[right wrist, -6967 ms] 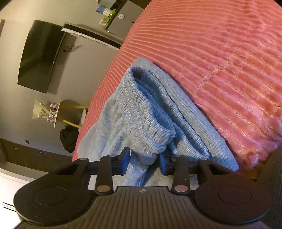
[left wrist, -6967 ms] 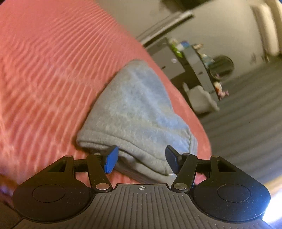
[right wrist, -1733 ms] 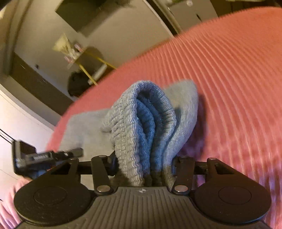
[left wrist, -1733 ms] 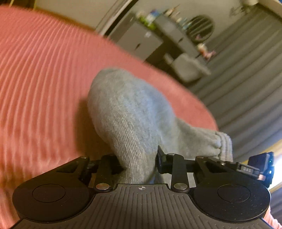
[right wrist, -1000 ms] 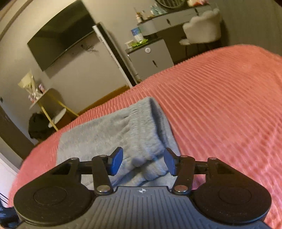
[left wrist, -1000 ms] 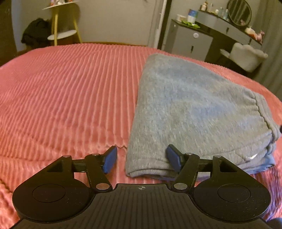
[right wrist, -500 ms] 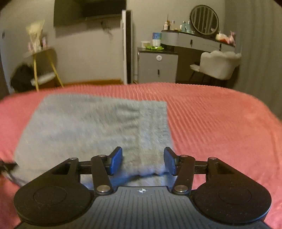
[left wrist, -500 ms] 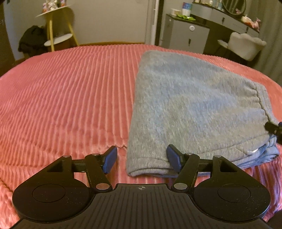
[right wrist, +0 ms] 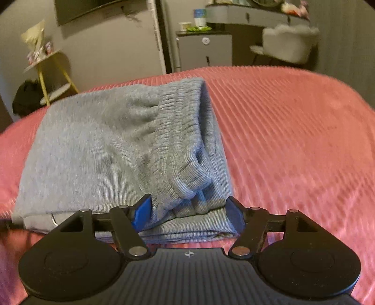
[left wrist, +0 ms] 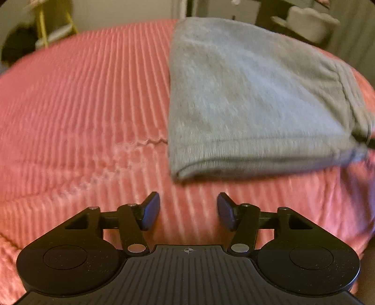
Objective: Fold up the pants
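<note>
The grey pants (left wrist: 257,98) lie folded into a flat stack on the red ribbed bedspread (left wrist: 82,105). My left gripper (left wrist: 188,211) hovers over bare bedspread just short of the stack's near folded edge. Its jaws are closing with nothing between them. In the right wrist view the pants (right wrist: 93,152) fill the middle, and the ribbed waistband (right wrist: 178,131) runs down towards me. My right gripper (right wrist: 188,211) straddles the near waistband corner. Its jaws are opening and the fabric lies loosely between them.
Beyond the bed's far edge stand a yellow side table (right wrist: 46,68) with a dark bag beside it, a grey cabinet (right wrist: 204,51) and a white fluffy chair (right wrist: 288,42). A dark screen (right wrist: 89,9) hangs on the wall. The bedspread (right wrist: 293,140) stretches right of the pants.
Both grippers let go of the lifted pants, which now lie flat. The left gripper has drawn back off the stack's edge and narrowed; the right has come close over the waistband corner and widened.
</note>
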Available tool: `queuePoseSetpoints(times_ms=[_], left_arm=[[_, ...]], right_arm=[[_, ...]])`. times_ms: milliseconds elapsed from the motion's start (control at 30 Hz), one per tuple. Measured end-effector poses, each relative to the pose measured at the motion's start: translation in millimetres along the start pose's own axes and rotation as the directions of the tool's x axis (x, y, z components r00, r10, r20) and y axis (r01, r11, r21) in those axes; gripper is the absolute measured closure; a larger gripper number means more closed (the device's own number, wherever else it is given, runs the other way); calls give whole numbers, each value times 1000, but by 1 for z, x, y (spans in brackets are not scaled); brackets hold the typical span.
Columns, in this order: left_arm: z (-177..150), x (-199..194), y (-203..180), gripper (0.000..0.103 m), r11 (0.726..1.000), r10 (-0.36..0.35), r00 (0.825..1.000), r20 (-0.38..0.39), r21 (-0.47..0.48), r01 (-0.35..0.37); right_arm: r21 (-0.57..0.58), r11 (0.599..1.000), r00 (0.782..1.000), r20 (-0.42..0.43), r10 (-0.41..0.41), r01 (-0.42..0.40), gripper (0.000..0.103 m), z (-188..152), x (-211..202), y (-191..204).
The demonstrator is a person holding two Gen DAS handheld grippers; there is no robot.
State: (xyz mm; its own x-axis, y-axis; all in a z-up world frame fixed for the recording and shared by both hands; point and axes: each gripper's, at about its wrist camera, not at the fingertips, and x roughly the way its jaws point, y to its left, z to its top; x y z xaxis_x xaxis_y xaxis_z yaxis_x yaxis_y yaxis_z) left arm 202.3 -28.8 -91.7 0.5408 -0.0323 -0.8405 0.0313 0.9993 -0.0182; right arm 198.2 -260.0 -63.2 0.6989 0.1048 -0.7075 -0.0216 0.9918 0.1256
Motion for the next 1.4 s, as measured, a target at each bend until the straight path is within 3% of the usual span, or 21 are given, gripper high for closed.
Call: queuePoseSetpoints(times_ms=[67,100,200,300,367,400,467,500,567,633,700,767,867,967,1067,1100,1133,1233,1267,1367,1400], left_arm=[[-16,-10,3,42,1000,-19,998,58,-20,20],[-25,-15,9,41,995,-40,995,89,-83,48],[-39,-26,31,38,943,-104,981,166,-297,150],[-41,-34,51,36,878,-129,965,227,-427,218],[-43,-37,58,35,856,-145,956,257,-453,251],[-44,-37,59,35,848,-158,952,261,-458,266],[-45,-36,60,35,837,-177,950,259,-468,284],[-46,-36,59,35,837,-186,948,258,-463,290],[-41,-34,55,35,831,-216,941,260,-456,317],[-38,-30,55,34,775,-286,913,293,-490,400],[-38,-21,53,33,678,-349,880,322,-562,475],[-34,-8,52,33,602,-381,863,332,-620,504],[-28,9,53,34,534,-367,856,364,-671,514],[-21,21,59,35,449,-350,853,388,-730,516],[-16,33,64,46,375,-341,861,378,-785,493],[-16,35,65,58,361,-337,862,378,-794,489],[-18,36,67,71,355,-334,861,384,-795,492],[-25,32,69,79,357,-320,856,407,-785,507],[-27,29,69,81,364,-315,852,419,-775,516],[-35,21,69,82,421,-296,855,426,-745,517],[-37,22,68,82,444,-294,862,412,-740,505]], right_arm=[[86,995,999,10,46,-47,35,-1,-9,-12],[140,988,998,12,68,-69,35,-3,-14,-18],[327,937,992,31,123,-127,35,-12,-26,-44],[527,803,958,94,271,-279,36,-20,-29,-68],[613,714,933,122,338,-339,36,-20,-23,-75],[637,690,928,119,353,-344,36,-19,-19,-77],[671,661,926,104,364,-335,39,-19,-5,-77],[689,651,928,90,361,-320,54,-19,0,-77],[712,622,924,103,368,-327,59,-19,3,-75],[726,607,926,111,360,-323,59,-22,6,-74],[748,582,923,106,370,-319,50,-28,15,-76],[771,546,916,118,383,-328,48,-31,24,-79],[778,519,909,155,388,-354,32,-31,25,-78],[785,508,912,168,375,-354,29,-30,30,-76],[797,506,925,165,343,-329,49,-27,38,-76],[795,509,925,163,343,-329,53,-27,39,-77],[792,514,927,163,339,-328,55,-26,39,-77],[721,612,940,172,295,-324,61,-18,17,-67],[695,619,928,218,303,-366,61,-16,5,-63],[639,624,893,330,307,-451,62,-23,-22,-62],[621,652,900,333,283,-435,62,-28,-25,-62]])
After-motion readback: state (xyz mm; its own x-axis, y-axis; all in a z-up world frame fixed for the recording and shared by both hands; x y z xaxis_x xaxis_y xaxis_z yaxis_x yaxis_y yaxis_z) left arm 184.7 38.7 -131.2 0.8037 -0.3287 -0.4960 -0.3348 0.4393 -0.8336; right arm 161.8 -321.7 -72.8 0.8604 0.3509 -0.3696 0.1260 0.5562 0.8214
